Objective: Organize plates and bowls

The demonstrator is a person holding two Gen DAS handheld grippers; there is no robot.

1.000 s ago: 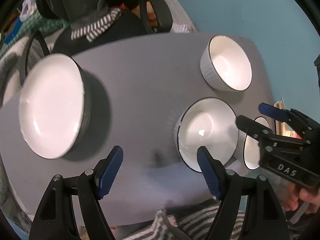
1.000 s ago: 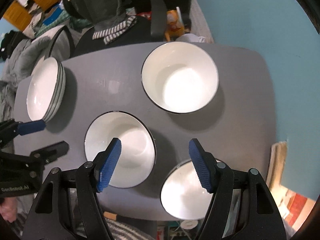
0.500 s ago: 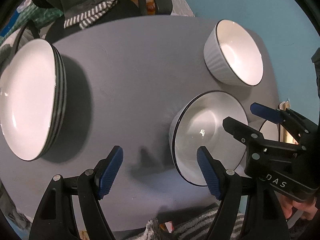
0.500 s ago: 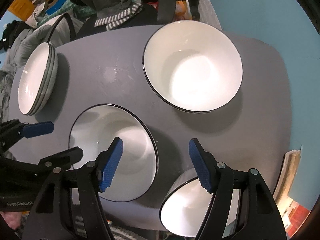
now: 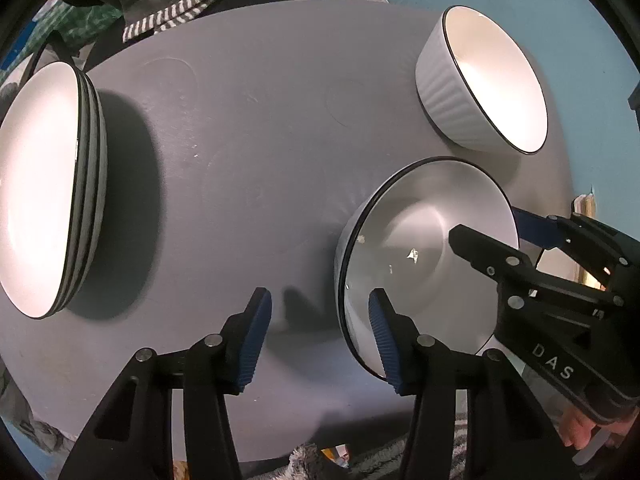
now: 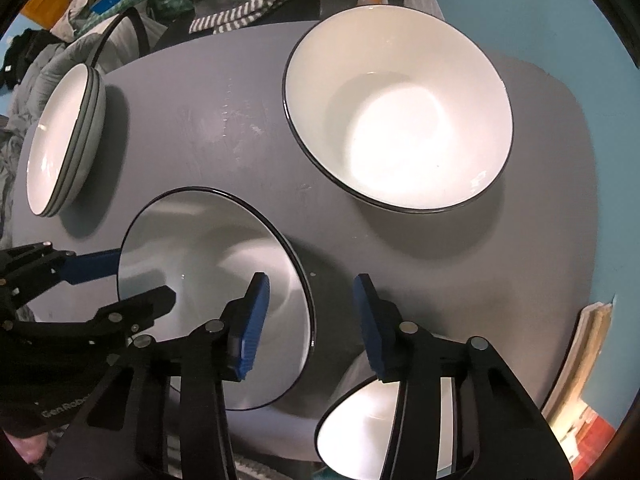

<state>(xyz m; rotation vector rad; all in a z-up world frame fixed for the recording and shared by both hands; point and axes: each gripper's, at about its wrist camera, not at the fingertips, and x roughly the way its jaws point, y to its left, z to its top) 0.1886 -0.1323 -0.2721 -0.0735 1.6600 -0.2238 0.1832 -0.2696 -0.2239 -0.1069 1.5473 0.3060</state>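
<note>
Left gripper [image 5: 320,336]: matte black plastic arms, silver round screws at the joints, ribbed blue pads on the fingers [image 5: 382,340]. Right gripper [image 6: 308,320] is the same build, black with blue ribbed pads; white letters "DAS" on its body. "GenRobot" printed white on the left one.

A grey rounded table [image 6: 240,132] carries four white, dark-rimmed pieces. A stack of plates [image 6: 64,140] sits at nine o'clock, a ribbed deep bowl [image 6: 400,120] at one, a shallow bowl [image 6: 208,264] near centre, and another bowl [image 6: 360,436] at five.
</note>
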